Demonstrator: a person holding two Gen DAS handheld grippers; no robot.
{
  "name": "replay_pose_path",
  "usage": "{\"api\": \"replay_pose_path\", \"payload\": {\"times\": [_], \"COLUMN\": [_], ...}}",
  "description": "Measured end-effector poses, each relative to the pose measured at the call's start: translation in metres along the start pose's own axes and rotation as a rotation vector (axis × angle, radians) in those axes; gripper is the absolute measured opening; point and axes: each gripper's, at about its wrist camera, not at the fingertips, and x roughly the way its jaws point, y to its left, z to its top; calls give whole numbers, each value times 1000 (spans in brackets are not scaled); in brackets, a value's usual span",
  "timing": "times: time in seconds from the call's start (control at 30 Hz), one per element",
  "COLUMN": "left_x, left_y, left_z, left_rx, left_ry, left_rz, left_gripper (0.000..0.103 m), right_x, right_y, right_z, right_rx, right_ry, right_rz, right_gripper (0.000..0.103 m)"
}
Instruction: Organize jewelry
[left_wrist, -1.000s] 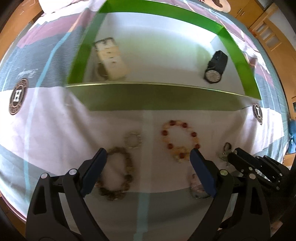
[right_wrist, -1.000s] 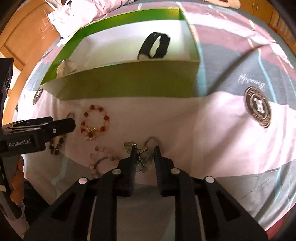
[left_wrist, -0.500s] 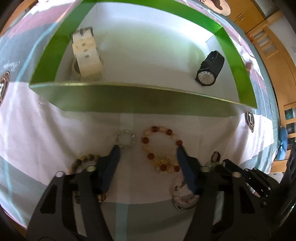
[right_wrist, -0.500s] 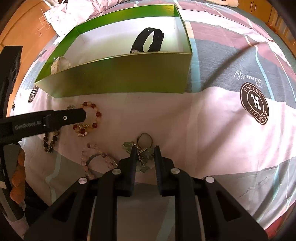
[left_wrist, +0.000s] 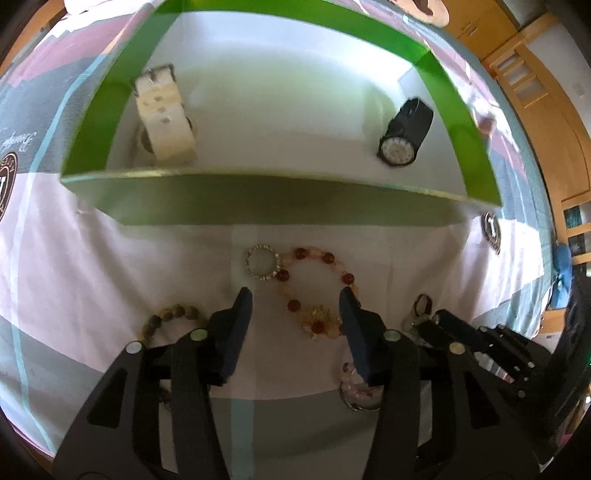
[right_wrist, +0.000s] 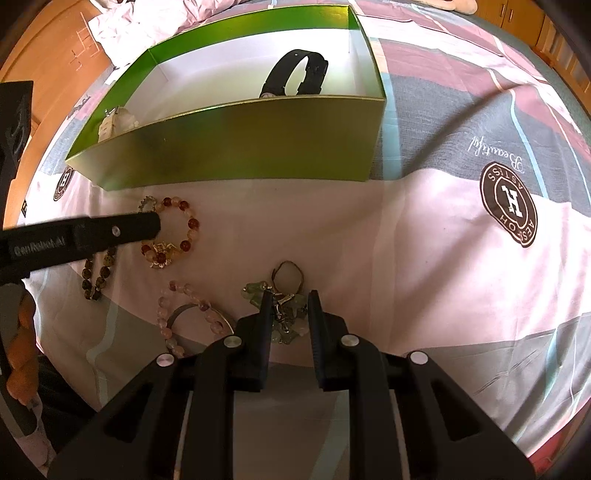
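- Left gripper (left_wrist: 295, 295) spread wide over red bracelet (left_wrist: 317, 291), lying on bedspread (right_wrist: 424, 240) between fingers, before box (left_wrist: 280, 206).
- Right gripper (right_wrist: 287, 301) part-closed astride green charm (right_wrist: 286, 314); grip uncertain.
- Left nearer the bracelet.

The brown bead bracelet (left_wrist: 168, 317) is half hidden behind the left gripper (left_wrist: 295, 301); the green box (right_wrist: 236, 147) front wall hides most of the white watch (right_wrist: 114, 123).

Left tongs (left_wrist: 295, 301) narrowed, advanced onto red bead bracelet (left_wrist: 317, 291).
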Motion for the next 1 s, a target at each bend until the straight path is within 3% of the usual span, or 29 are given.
{"api": "replay_pose_path", "payload": {"times": [0.2, 0.27, 0.3, 0.33, 0.63, 0.9, 1.0], "left_x": [10, 10, 11, 11, -14, -13, -7], "left_y": [-14, -15, -19, -20, -24, -10, -12], "left_z": [-2, -3, -3, -4, -9, -7, -8], "left_rx": [29, 41, 50, 67, 107, 65, 73], "left_ry": [-26, -40, -49, -57, -120, -84, -71], "left_rz": [71, 115, 134, 150, 163, 159, 186], "left_gripper": [42, 29, 11, 8, 8, 8, 17], "right_x": [0, 0, 0, -1, -17, -24, -23], "right_y": [0, 0, -1, -2, -17, -24, -24], "right_z": [-1, -1, -1, -1, 3, 5, 4], "right_rx": [-2, 0, 2, 7, 57, 99, 101], "right_ry": [-3, -5, -7, -11, -89, -129, -124], "right_rz": [-3, -3, -3, -5, -41, -20, -17], "right_gripper": [19, 19, 19, 19, 19, 19, 19]}}
